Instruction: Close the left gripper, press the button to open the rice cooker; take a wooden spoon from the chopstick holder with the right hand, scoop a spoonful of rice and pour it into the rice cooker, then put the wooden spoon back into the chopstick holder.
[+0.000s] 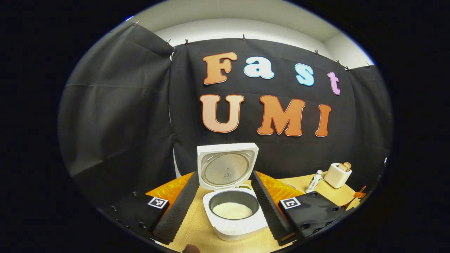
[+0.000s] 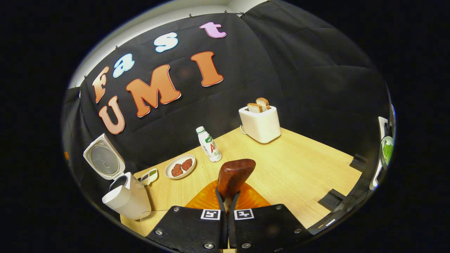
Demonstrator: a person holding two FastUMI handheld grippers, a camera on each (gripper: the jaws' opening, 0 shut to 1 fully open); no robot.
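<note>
Left gripper view: left gripper [image 1: 225,205] with fingers spread wide, nothing between them but the rice cooker [image 1: 235,214] low centre on the desk [image 1: 197,232], lid [image 1: 226,165] standing upright, white rice in the pot.

Right gripper view: cooker sits at lower left of frame, lid tipped back. Rightward along the desk: small dish, plate of brown pieces [image 2: 180,166], bottle [image 2: 209,144], toaster [image 2: 260,121] with bread, upper centre.

Right gripper [image 2: 227,196] fingers pinch the wooden spoon [image 2: 233,176] by its handle, bowl standing up and away along the finger axis (bowl's contents not readable from behind).

Chopstick holder not made out. The cooker lies well left of the spoon; nothing stands between.
</note>
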